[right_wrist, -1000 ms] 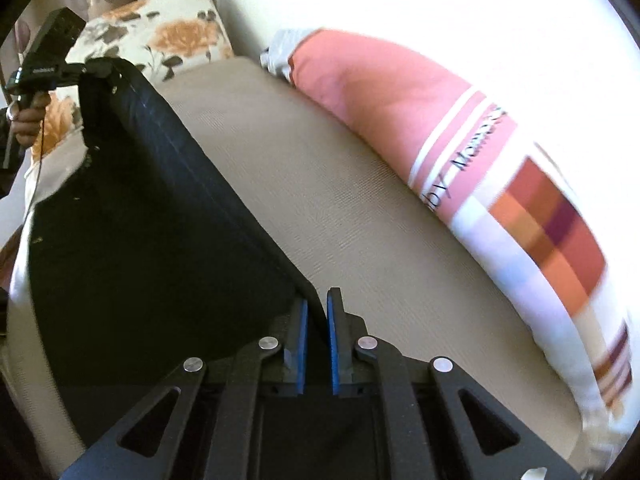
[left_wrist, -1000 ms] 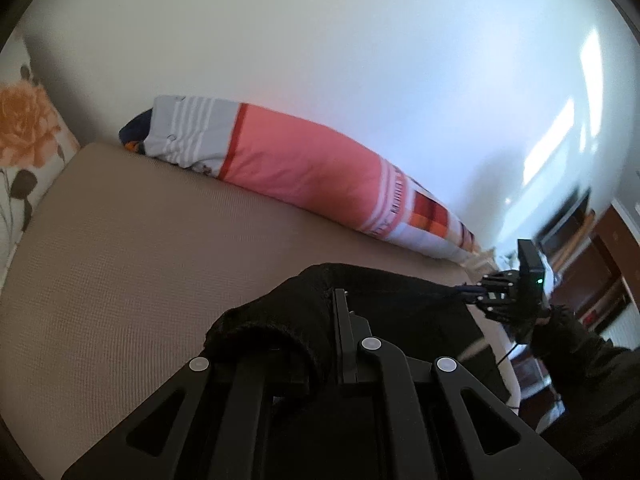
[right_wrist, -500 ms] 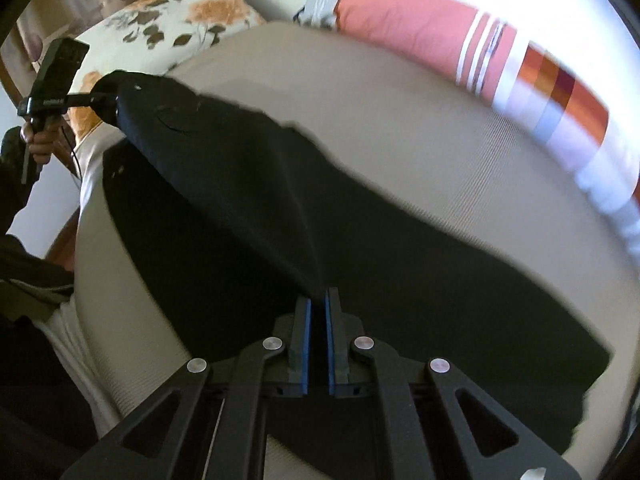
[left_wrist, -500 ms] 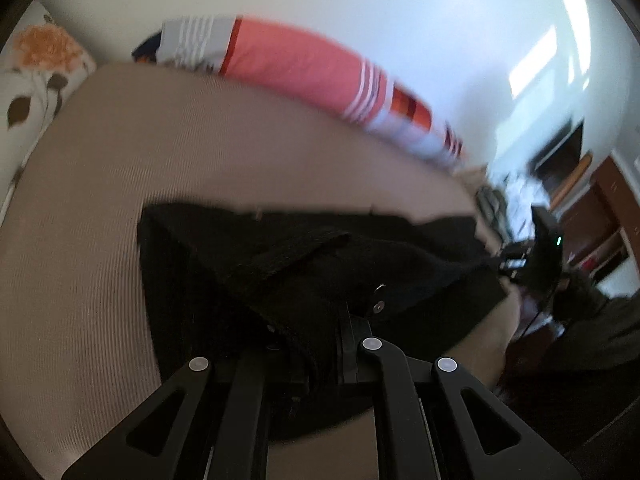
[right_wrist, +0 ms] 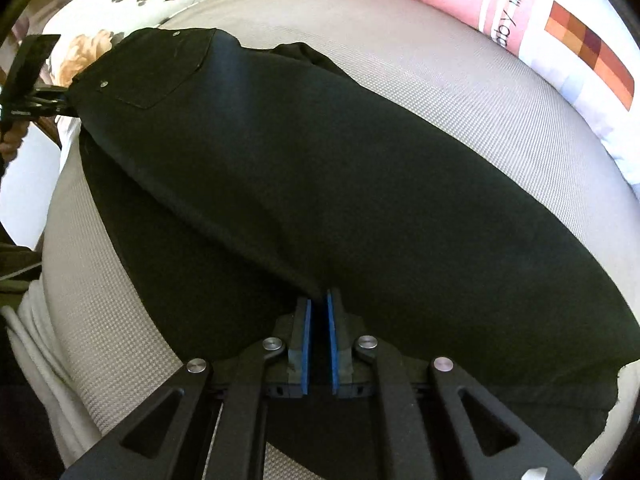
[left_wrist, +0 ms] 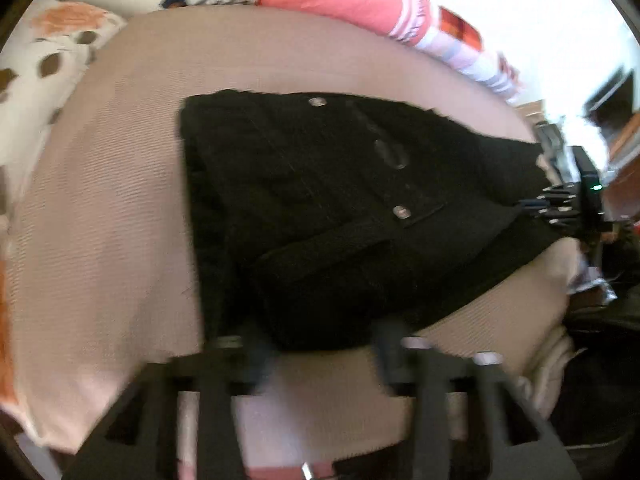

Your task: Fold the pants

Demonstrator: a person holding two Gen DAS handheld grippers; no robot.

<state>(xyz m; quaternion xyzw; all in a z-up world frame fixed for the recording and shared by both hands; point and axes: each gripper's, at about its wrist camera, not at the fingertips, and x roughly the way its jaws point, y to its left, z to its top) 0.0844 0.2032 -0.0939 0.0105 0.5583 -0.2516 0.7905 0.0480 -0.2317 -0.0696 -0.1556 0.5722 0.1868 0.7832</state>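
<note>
Black pants (left_wrist: 332,208) lie folded lengthwise on a beige bed (left_wrist: 120,208), waistband end near me in the left wrist view, rivets showing. My left gripper (left_wrist: 324,344) is open, its fingers blurred, just off the waistband edge. In the right wrist view the pants (right_wrist: 320,184) stretch across the bed (right_wrist: 480,92). My right gripper (right_wrist: 317,304) is shut on a fold of the pant leg, blue pads pinching the cloth. The right gripper also shows at the far end in the left wrist view (left_wrist: 560,204). The left gripper shows at the waist end in the right wrist view (right_wrist: 40,100).
A long pink striped bolster (right_wrist: 540,20) lies along the wall. A floral pillow (right_wrist: 132,4) sits at the bed's head; it also shows in the left wrist view (left_wrist: 44,64). White bedding hangs at the bed's near edge (right_wrist: 36,340). Wooden furniture (left_wrist: 624,136) stands beyond the bed.
Both grippers lowered the pants from the air onto the bed. My left gripper has let go of the waistband and opened. The right stays shut on the leg.
</note>
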